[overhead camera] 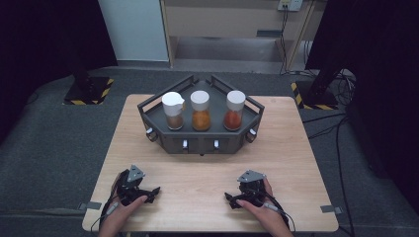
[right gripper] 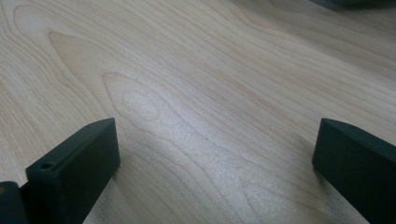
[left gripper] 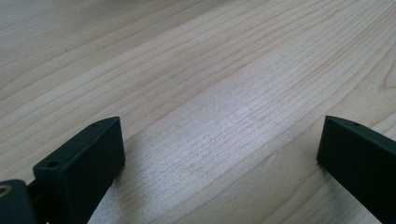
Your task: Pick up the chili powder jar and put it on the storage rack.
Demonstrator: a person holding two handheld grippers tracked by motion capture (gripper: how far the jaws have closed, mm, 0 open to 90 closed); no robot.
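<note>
Resting on a pale wooden table (overhead camera: 207, 173), two black handheld grippers sit near its front edge, one in each of a person's hands. The left gripper (overhead camera: 148, 193) lies toward the front left corner, with a grey three-cornered plate on top and the person's left hand (overhead camera: 121, 210) wrapped around it from below. The right gripper (overhead camera: 232, 198) lies toward the front right, held the same way by the right hand (overhead camera: 262, 207). The two are well apart from each other, with bare wood between them.

In the left gripper view, the left gripper (left gripper: 219, 140) has its two black jaws spread wide, with nothing but wood grain between them. In the right gripper view, the right gripper (right gripper: 215, 140) is likewise released, jaws far apart over bare wood and gripping nothing.

Toward the back of the table stands a dark grey angular rack (overhead camera: 148, 109), wider at the back and narrowing toward the person, with small knobs along its front wall. Three clear jars with white caps stand upright in a row inside it. The left jar (overhead camera: 173, 111) holds a brownish powder, the middle jar (overhead camera: 200, 111) an orange powder, and the right jar (overhead camera: 234, 110) a reddish powder. The jars are close together but not touching. Both grippers are well apart from the rack.

A grey carpeted floor (overhead camera: 49, 148) surrounds the table.
</note>
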